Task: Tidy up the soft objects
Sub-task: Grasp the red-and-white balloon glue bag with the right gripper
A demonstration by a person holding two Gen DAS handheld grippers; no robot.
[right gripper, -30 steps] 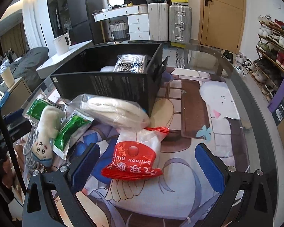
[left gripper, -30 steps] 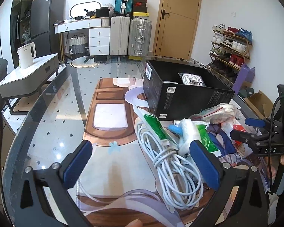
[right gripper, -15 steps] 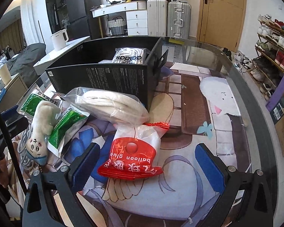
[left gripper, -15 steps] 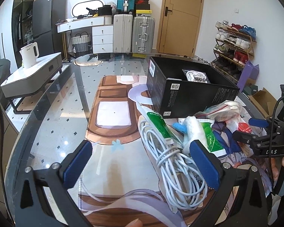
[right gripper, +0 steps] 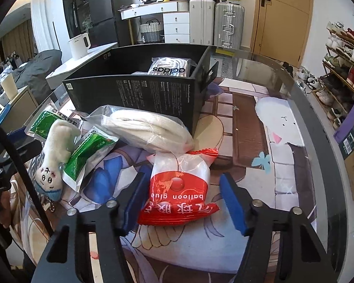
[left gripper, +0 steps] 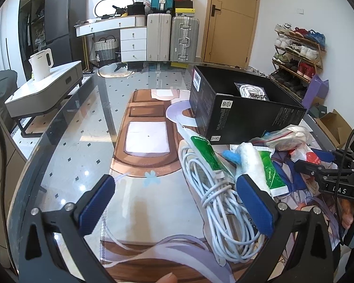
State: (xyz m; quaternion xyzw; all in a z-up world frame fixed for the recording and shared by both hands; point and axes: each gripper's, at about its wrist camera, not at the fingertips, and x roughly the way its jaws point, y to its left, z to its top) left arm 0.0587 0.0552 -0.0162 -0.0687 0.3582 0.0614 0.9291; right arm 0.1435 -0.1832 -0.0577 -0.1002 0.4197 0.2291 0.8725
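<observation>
A red and clear balloon glue bag point(right gripper: 180, 188) lies on the printed mat, between the blue pads of my right gripper point(right gripper: 185, 197), whose jaws stand partly closed around it without clearly pressing it. Behind it lie a clear bag of white cloth point(right gripper: 146, 129), two green packets point(right gripper: 86, 155) and a white plush toy point(right gripper: 53, 151). The black box point(right gripper: 139, 94) holds an adidas bag point(right gripper: 168, 67). My left gripper point(left gripper: 174, 202) is open and empty above the mat, next to a coil of white cable point(left gripper: 221, 198). The plush toy point(left gripper: 252, 165) and the black box point(left gripper: 245, 115) also show in the left wrist view.
The glass table's rim point(right gripper: 318, 127) curves along the right. A shoe rack point(right gripper: 342, 59) stands beyond it. Suitcases point(left gripper: 172, 37) and a white dresser point(left gripper: 132, 42) stand at the far wall. A kettle point(left gripper: 41, 63) sits on a low cabinet at left.
My right gripper's jaws have narrowed around the balloon glue bag and moved forward onto it. The left gripper has drawn back slightly and stays open.
</observation>
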